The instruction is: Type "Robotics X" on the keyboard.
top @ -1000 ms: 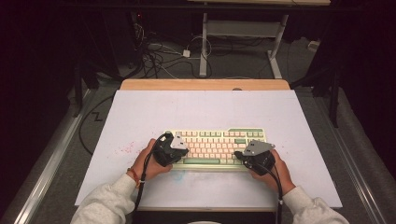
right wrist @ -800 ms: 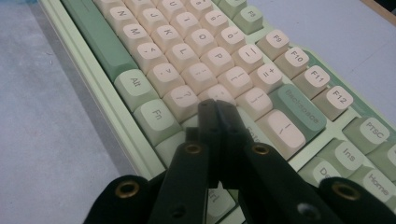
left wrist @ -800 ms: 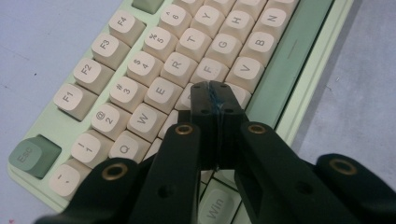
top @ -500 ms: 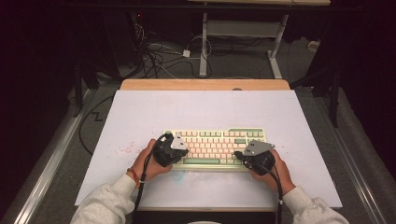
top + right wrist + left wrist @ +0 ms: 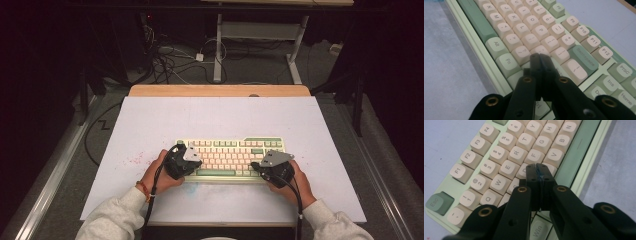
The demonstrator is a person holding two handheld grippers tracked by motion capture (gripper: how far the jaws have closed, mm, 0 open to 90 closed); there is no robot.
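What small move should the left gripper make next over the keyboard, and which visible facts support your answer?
Probably a short press straight down. The left gripper has its fingers closed together into one narrow tip, poised over the keyboard around the D key, so it looks set to type. The right gripper, also closed, sits over the keys near the question-mark key.
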